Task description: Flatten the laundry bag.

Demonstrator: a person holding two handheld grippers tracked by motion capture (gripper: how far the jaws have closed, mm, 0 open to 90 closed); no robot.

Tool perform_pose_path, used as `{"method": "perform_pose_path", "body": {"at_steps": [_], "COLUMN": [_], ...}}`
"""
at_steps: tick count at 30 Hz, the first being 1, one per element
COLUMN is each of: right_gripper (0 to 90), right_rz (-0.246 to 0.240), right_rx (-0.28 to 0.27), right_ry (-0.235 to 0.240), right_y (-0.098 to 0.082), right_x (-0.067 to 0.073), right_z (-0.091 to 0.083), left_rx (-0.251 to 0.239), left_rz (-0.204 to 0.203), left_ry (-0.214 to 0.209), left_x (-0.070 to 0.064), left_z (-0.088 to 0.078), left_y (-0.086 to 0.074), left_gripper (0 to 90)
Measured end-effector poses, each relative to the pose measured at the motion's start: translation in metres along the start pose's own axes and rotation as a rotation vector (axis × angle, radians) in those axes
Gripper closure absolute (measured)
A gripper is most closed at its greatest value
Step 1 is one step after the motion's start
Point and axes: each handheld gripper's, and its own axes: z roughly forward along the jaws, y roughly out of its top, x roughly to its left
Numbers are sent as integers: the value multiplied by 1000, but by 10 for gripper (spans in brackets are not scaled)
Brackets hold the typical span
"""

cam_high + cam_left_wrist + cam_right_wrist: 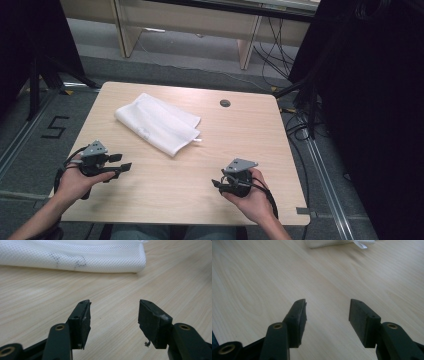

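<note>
- A folded white mesh cloth [157,123] lies on the wooden table [250,135], in its far left part, slantwise to the edges and flat on the top (a small white tag sticks out at the cloth's near right corner).
- The left gripper [120,163] is held in the person's left hand [75,182] near the table's left edge, towards the near corner. Its jaws stand wide apart with nothing between them; it is well short of the cloth.
- In the left gripper view the left gripper [113,312] points across bare wood at the cloth's folded edge [75,257].
- The right gripper [216,183] sits in the right hand [252,200] close to the table's near edge, right of the middle, jaws likewise spread and empty.
- In the right gripper view the right gripper [327,311] hangs over bare tabletop, with the cloth's corner [324,243] far off at the top.
- A small dark round cap [225,103] sits near the far edge.
</note>
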Motion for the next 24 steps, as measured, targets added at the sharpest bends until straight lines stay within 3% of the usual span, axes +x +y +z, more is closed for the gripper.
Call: {"method": "perform_pose_path", "body": {"at_steps": [7,10,11,12,15,16,18,20,21,24], "right_gripper": [492,493,501,504,516,534,546,592,592,650], "right_rz": [-12,-18,-22,-14,-18,-24,-20,-29,-29,-25], "right_rx": [-10,4,22,21,10,12,11,32,32,51], "right_ry": [-2,-7,-5,-9,-21,-45,-52,-60,-60,-67], "right_y": [0,-1,-1,0,4,4,3,1,1,1], "right_x": [-3,-4,-4,-3,-2,0,1,0,0,-1], "right_z": [0,0,0,0,-2,-2,-2,-3,-3,-5], "left_rx": [20,28,37,79,79,78,75,88,88,116], "left_rz": [8,-16,-18,-6,10,-10,-2,63,63,134], "left_ry": [-9,-41,-69,-75,-69,-76,-74,-57,-57,-32], "left_x": [-3,-5,-8,-12,-15,-19,-21,-30,-30,-37], "left_z": [6,8,10,11,8,6,6,5,5,12], "left_y": [-1,-2,-3,-4,-4,0,2,12,12,26], "left_gripper": [436,532,595,627,691,734,772,833,861,895]}}
